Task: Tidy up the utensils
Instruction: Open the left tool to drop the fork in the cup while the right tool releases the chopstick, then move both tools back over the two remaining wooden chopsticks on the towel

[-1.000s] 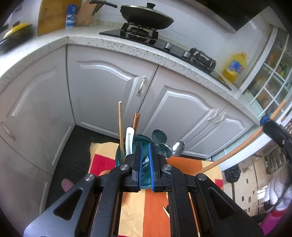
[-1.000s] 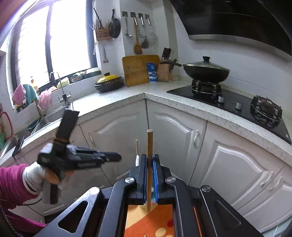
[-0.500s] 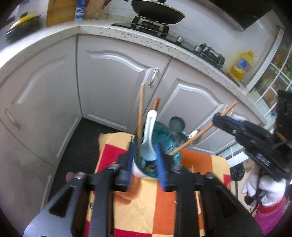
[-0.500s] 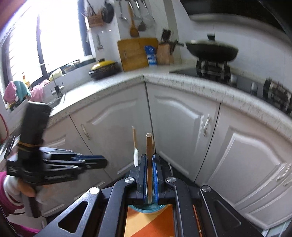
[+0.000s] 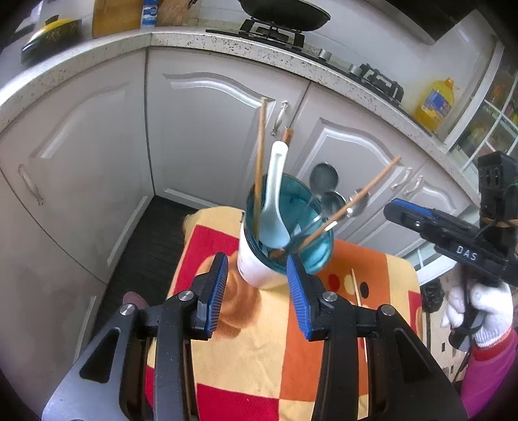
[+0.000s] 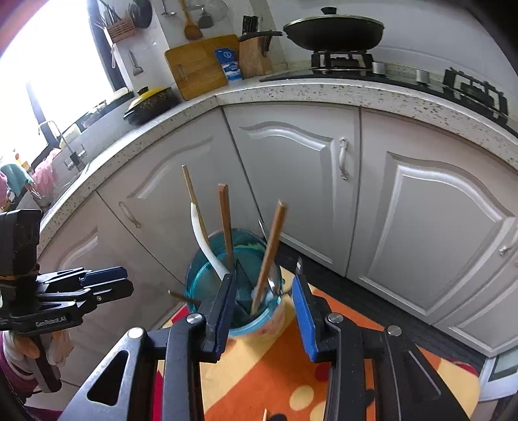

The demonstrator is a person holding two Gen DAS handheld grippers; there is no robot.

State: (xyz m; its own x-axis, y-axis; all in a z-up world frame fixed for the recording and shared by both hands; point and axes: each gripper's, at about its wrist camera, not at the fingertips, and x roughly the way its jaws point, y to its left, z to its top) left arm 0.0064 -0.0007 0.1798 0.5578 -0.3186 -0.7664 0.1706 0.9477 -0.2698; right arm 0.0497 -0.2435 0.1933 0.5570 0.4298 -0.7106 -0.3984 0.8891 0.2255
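On right gripper (image 5: 401, 210) "DAS", left gripper (image 6: 126, 280) "GenRobot.AI", both jaws just released, empty.

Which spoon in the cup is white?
The tall ceramic spoon beside the upright chopstick. The other spoons are shiny metal.

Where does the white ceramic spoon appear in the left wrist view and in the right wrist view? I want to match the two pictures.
Left wrist view: the white ceramic spoon stands near the picture's middle, inside the blue cup, beside a chopstick.
Right wrist view: the spoon is seen edge-on, curving up from the cup's left side, left of centre.
Shared landmark: the black wok on the stove.
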